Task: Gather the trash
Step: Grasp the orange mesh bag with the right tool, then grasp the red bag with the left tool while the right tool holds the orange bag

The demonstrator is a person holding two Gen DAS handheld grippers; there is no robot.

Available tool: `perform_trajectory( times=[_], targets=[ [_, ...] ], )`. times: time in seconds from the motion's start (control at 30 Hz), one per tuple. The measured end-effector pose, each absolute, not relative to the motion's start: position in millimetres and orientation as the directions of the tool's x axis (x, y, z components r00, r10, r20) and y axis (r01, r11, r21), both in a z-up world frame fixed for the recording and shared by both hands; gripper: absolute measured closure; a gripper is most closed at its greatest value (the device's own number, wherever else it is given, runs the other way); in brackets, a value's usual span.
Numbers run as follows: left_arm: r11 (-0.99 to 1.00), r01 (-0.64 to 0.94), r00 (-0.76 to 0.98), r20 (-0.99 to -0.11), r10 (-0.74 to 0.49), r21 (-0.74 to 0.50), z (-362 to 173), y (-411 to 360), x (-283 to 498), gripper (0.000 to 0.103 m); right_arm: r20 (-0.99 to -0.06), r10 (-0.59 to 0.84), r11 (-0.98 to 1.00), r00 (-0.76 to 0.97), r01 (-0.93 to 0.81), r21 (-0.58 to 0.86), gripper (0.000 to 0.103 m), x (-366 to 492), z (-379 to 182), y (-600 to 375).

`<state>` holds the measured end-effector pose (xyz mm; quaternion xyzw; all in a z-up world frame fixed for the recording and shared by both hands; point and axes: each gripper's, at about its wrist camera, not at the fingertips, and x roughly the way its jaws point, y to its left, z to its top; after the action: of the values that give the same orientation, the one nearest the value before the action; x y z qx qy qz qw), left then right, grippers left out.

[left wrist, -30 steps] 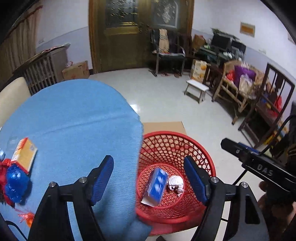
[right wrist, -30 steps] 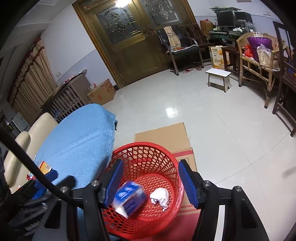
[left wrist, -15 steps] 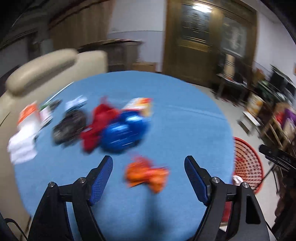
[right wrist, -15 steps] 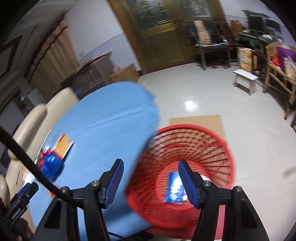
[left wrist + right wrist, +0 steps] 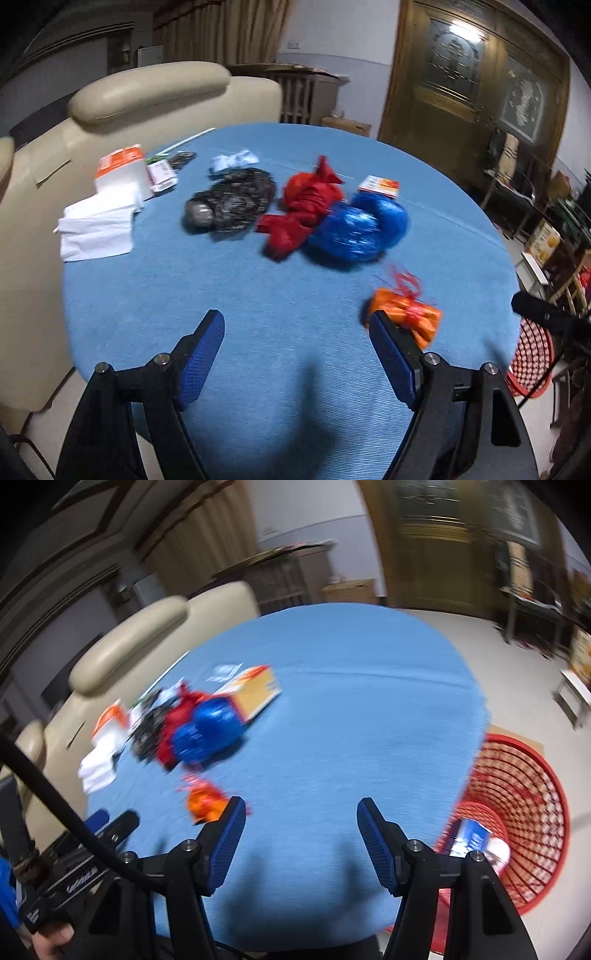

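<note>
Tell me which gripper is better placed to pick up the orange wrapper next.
Left, probably. The orange wrapper lies just beyond the left gripper, by its right finger, and its jaws are open and empty. The right gripper, also empty, faces bare cloth, with the wrapper off to its left.

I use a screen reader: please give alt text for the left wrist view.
The open left gripper hangs empty over a blue-covered table, an orange wrapper beside its right-hand jaw. Farther back lie blue, red and dark bags.
</note>
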<state>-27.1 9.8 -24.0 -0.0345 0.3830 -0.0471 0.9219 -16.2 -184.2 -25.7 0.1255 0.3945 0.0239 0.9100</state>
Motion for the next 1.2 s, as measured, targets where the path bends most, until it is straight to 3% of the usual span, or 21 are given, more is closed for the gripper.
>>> perform_trajectory(
  times=[0.5, 0.8, 0.9, 1.2],
  targets=[
    [0.989, -0.057, 0.698, -0.714, -0.060, -0.139, -36.4, 63.9, -19.8, 0.022, -0.790, 0.234, 0.970, 0.567, -0.193, 0.149, 0.036, 45.8, -61.7, -83.3],
    [0.988, -0.055, 0.687, -0.724, -0.066, -0.143, -40.0, 62.8, -12.3, 0.022, -0.820, 0.183, 0.972, 0.543, -0.224, 0.069, 0.037, 61.1, -78.4, -72.0],
    [0.989, -0.051, 0.685, -0.725, -0.068, -0.141, -39.7, 61.0, -8.6, 0.022, -0.820, 0.180, 0.969, 0.544, -0.239, 0.055, 0.045, 60.4, -80.0, -70.4],
    [0.988, 0.027, 0.672, -0.730, -0.130, -0.151, -32.3, 40.8, 31.1, 0.022, -0.802, 0.218, 0.970, 0.556, -0.216, 0.113, 0.046, 49.4, -75.1, -86.1]
  ],
)
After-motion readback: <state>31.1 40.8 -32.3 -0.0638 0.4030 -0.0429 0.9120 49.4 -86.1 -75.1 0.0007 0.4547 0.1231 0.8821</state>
